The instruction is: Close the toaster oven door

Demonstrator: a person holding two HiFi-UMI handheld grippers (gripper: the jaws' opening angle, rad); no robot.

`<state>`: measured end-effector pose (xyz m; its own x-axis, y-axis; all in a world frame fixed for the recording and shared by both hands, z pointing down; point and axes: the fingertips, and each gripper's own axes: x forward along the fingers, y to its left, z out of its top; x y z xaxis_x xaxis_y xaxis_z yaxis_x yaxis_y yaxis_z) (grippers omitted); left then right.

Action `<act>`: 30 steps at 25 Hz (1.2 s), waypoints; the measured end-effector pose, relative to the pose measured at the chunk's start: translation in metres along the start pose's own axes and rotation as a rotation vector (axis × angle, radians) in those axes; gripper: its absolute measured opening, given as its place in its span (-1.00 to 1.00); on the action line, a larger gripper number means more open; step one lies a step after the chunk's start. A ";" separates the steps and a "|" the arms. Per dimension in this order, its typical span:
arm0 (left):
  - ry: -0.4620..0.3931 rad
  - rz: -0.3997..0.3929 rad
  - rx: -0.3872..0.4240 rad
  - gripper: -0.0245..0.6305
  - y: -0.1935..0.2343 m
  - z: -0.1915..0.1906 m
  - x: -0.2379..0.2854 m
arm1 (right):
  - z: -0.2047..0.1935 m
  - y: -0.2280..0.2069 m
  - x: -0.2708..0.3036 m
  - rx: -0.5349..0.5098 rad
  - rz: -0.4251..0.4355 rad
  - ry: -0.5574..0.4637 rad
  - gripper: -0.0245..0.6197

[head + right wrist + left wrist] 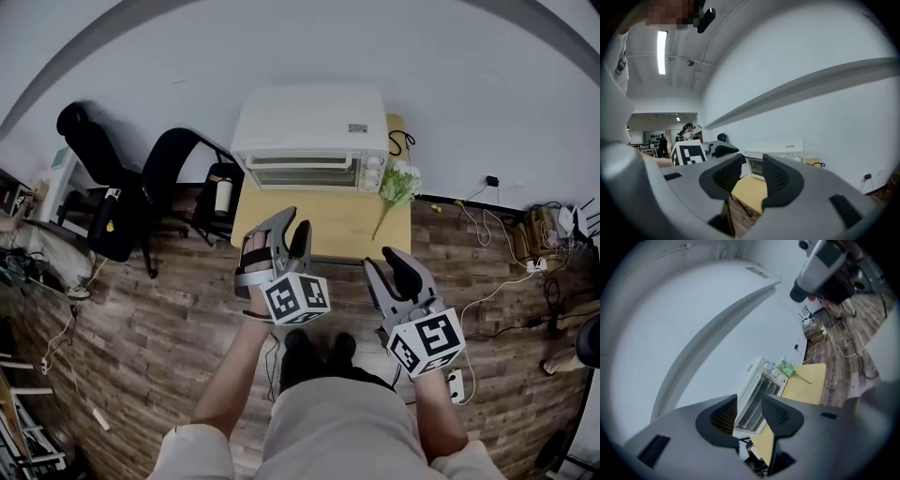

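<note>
Left gripper (293, 223) and right gripper (382, 262) gape empty, well apart from toaster oven (309, 127); door (305, 172) looks shut; if unlatched, it may drop open.

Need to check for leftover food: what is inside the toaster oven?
Through the glass door of the toaster oven, only wire rack bars show. The rest inside is too dim and small to tell.

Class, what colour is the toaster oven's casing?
White; the boxy toaster oven shows best in the head view.
</note>
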<state>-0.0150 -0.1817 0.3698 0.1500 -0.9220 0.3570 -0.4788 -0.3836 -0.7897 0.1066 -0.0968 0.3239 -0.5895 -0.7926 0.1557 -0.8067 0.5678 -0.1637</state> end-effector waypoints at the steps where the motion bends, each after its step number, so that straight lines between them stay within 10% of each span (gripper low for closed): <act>1: -0.005 -0.007 -0.031 -0.43 -0.001 0.001 -0.008 | 0.001 0.002 -0.001 0.000 0.003 -0.004 -0.54; 13: -0.115 -0.025 -0.358 -0.43 0.030 0.008 -0.096 | 0.020 0.039 -0.001 -0.013 0.003 -0.045 -0.54; 30: -0.308 -0.265 -0.771 -0.45 0.050 -0.056 -0.185 | 0.014 0.151 -0.016 -0.050 -0.117 -0.029 -0.57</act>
<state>-0.1154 -0.0271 0.2923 0.5130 -0.8234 0.2424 -0.8306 -0.5474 -0.1017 -0.0048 -0.0015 0.2834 -0.4901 -0.8599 0.1427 -0.8715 0.4807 -0.0970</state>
